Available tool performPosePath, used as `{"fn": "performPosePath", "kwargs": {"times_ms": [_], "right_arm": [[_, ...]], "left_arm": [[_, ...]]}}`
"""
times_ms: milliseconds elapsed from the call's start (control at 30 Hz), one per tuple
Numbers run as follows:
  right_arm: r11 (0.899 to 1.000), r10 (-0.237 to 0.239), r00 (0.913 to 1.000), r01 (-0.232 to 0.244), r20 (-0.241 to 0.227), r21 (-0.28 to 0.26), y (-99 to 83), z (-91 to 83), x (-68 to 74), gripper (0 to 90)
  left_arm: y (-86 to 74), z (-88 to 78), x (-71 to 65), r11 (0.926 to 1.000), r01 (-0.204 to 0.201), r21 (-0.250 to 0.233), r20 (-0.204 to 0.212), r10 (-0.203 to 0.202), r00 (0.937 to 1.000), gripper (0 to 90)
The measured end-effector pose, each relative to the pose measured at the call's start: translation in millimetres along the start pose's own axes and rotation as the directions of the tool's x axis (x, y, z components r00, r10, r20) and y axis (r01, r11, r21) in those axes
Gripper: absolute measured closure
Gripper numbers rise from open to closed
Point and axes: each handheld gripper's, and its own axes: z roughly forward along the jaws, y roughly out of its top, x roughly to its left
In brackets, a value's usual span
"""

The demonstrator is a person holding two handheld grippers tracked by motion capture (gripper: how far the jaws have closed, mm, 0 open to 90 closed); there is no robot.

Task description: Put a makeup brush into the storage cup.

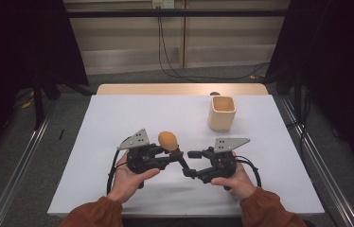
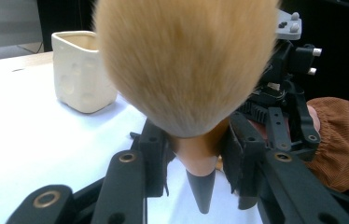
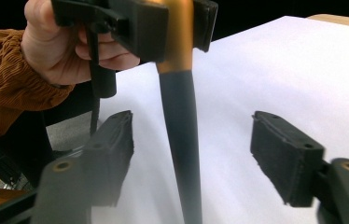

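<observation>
Fluffy tan makeup brush [image 1: 168, 140] with copper ferrule and black handle clamped upright in left claw [image 1: 174, 154] near the white surface [image 1: 118, 118] middle, bristles up. Right claw [image 1: 190, 163] spread apart around the handle, pads clear, probably releasing after a handover. Cream square ceramic cup [image 1: 222, 112] far right, likely the brush's destination.

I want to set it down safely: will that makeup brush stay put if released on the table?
Probably not upright: the brush is top-heavy, with a tapering handle. Lying down, its round handle may roll. The left gripper clamps its copper ferrule; the bristles look soft.

Brush [image 2: 186, 65]: tan bristles, copper ferrule, black handle. Cup [image 1: 222, 112] cream. Worktop [image 1: 118, 118] white. Sleeves [image 1: 267, 210] rust corduroy.
</observation>
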Motion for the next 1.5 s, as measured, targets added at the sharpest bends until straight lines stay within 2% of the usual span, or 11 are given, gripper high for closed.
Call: {"fn": "performPosePath", "kwargs": {"times_ms": [100,233,267,367,500,667,833,1033,1333,1467,1500], "right_arm": [[1.0,0.004,1.0,-0.004,0.001,0.0,0.7,-1.3,0.1,18.5],[0.999,0.046,0.9988,-0.045,0.018,-0.019,1.4,-5.1,-2.3,4.1],[0.999,0.036,0.9992,-0.036,0.017,-0.024,1.2,-6.2,-2.6,0.0],[0.999,0.021,0.9971,-0.018,0.073,-0.039,1.2,-9.6,-1.7,0.7],[0.999,0.019,0.9963,-0.015,0.084,-0.044,0.5,-12.8,-2.6,0.2],[0.998,0.019,0.991,-0.01,0.132,-0.068,-0.1,-18.1,-2.7,0.7],[0.993,0.068,0.9874,-0.054,0.143,-0.101,-1.8,-23.2,-3.3,3.6],[0.994,0.058,0.9839,-0.042,0.169,-0.096,-2.6,-26.5,-0.9,4.8],[0.997,0.03,0.9831,-0.016,0.181,-0.074,-6.2,-27.3,2.8,3.4],[0.995,-0.003,0.9789,0.023,0.204,-0.097,-10.2,-25.4,6.3,3.4],[0.995,0.003,0.9793,0.017,0.203,-0.097,-10.9,-25.2,7.1,3.3]], "left_arm": [[1.4,-4.3,2.3,1.0,0.004,-0.002,-0.004,-0.004,1.0,64.2],[4.0,-10.4,4.2,1.0,0.005,-0.002,-0.016,-0.005,0.9999,64.2],[4.8,-11.8,4.6,1.0,0.002,0.0,-0.022,-0.002,0.9997,64.2],[6.5,-15.4,5.6,1.0,-0.001,0.007,-0.027,0.001,0.9996,64.2],[9.8,-19.5,6.3,0.9998,-0.002,0.017,-0.028,0.003,0.9996,64.3],[15.3,-26.1,8.0,0.9995,0.003,0.032,-0.032,-0.002,0.9995,64.3],[19.3,-32.2,9.1,0.9987,0.006,0.051,-0.034,-0.004,0.9994,64.3],[27.9,-36.3,10.0,0.9969,-0.004,0.079,-0.041,0.008,0.9991,64.3],[37.9,-34.4,11.2,0.9871,-0.017,0.159,-0.051,0.025,0.9984,64.3],[40.3,-32.4,9.5,0.9813,-0.029,0.191,-0.05,0.039,0.998,64.3],[40.7,-31.7,9.2,0.9792,-0.029,0.201,-0.048,0.04,0.998,64.3]]}}
